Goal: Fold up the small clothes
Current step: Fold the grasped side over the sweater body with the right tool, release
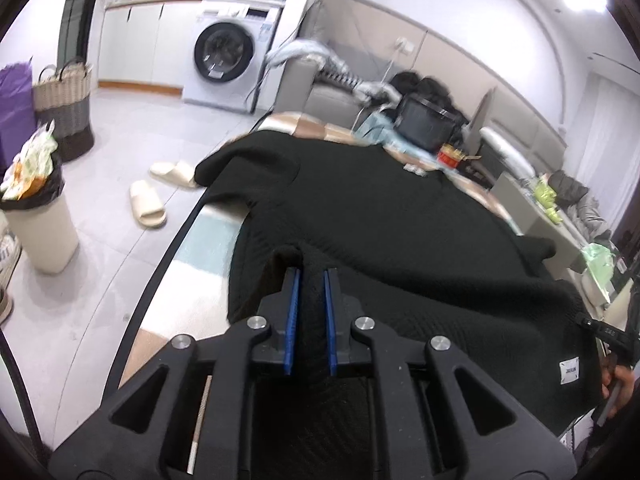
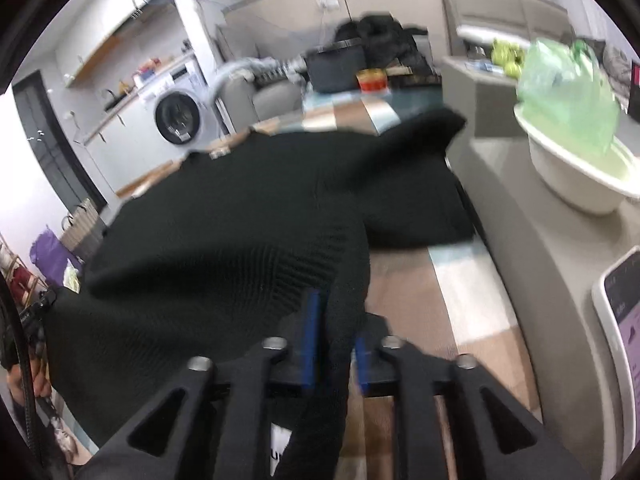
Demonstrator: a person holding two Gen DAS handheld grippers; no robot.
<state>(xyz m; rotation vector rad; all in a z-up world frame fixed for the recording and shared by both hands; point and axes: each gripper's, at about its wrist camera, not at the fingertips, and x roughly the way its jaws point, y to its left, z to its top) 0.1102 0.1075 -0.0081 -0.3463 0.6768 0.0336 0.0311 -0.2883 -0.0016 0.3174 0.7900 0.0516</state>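
A black knit sweater [image 1: 380, 232] lies spread over a table with a striped cloth [image 1: 208, 240]. My left gripper [image 1: 311, 276] is shut on a fold of the sweater's near hem and lifts it a little. My right gripper [image 2: 334, 304] is shut on the other hem corner of the sweater [image 2: 224, 216], which drapes up between its blue pads [image 2: 309, 336]. A sleeve [image 2: 416, 136] lies stretched toward the far right. A white label [image 1: 569, 372] shows on the hem near the right edge of the left wrist view.
A black box [image 1: 428, 124] and a red tin [image 1: 450, 156] sit at the table's far end. A white basin with a green bag [image 2: 568, 128] and a phone [image 2: 622, 312] rest on the grey ledge at right. A bin [image 1: 40, 224], slippers [image 1: 148, 204] and washing machine [image 1: 224, 52] stand left.
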